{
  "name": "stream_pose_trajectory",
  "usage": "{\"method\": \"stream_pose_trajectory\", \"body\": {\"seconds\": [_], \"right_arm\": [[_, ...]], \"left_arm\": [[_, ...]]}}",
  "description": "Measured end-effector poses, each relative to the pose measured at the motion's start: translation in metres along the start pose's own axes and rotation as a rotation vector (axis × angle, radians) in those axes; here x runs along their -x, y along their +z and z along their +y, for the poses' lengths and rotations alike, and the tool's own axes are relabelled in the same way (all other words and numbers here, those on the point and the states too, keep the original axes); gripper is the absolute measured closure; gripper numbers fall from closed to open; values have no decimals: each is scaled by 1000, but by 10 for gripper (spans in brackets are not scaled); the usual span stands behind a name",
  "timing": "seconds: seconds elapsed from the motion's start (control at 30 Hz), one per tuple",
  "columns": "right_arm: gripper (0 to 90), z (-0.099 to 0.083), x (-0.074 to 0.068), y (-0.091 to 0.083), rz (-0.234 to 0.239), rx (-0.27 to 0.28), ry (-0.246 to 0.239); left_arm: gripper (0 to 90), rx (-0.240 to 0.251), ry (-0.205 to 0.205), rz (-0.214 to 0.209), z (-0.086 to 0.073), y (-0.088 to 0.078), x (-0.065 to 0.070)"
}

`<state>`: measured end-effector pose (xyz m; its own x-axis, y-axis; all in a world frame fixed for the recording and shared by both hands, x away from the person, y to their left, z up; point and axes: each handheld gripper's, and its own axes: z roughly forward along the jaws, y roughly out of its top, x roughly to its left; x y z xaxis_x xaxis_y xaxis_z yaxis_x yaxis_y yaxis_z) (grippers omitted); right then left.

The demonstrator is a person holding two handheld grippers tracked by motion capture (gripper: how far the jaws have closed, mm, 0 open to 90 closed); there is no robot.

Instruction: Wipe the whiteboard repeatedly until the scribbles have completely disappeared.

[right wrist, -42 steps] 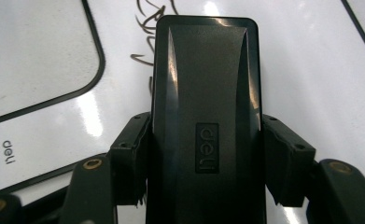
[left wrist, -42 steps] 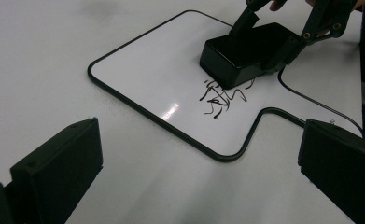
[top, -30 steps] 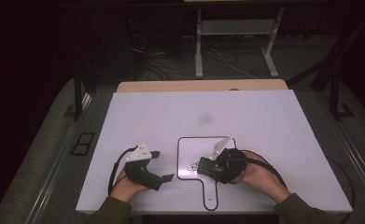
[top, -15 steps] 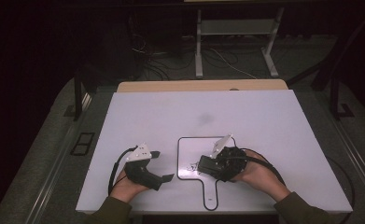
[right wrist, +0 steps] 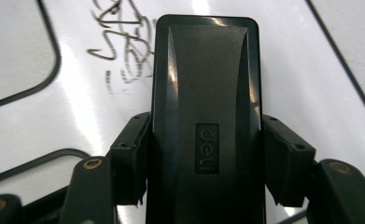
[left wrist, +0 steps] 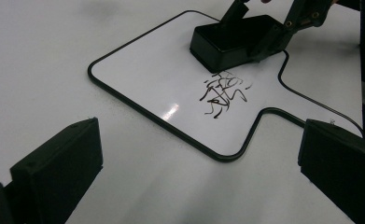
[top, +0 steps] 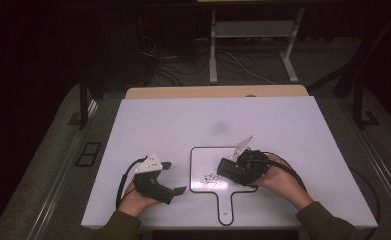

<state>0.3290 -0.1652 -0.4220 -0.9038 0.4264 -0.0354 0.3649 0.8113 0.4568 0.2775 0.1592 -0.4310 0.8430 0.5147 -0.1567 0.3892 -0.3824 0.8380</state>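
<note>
We count one small whiteboard (top: 208, 162) with a handle, lying flat on the white table (top: 193, 120). It bears one patch of black scribble (left wrist: 223, 91). One black eraser (right wrist: 206, 116) rests on the board just beside the scribble, clamped between the jaws of the right gripper (top: 230, 172). The left gripper (top: 175, 177) sits beside the board's edge, jaws spread wide and holding nothing. We see two grippers and two hands.

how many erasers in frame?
1. A black eraser sits on the small whiteboard, clamped in the right gripper, just beside the scribbles. The left gripper is open and holds nothing.
</note>
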Motion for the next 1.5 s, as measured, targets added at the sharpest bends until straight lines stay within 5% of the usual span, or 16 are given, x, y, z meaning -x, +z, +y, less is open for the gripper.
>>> {"method": "stream_pose_trajectory", "body": {"seconds": [0.37,0.77,1.27,1.5], "right_arm": [[387,-5,21,-1,-34,2,56],[387,-5,0,-3,-31,-21,5],[387,0,-25,-3,25,-26,-52],[387,-2,-12,-4,-7,-33,-23]], "left_arm": [[0,0,1,0,0,1,0],[0,-1,2,1,0,1,0],[0,-1,3,0,0,0,0],[0,0,2,0,0,0,0]]}}
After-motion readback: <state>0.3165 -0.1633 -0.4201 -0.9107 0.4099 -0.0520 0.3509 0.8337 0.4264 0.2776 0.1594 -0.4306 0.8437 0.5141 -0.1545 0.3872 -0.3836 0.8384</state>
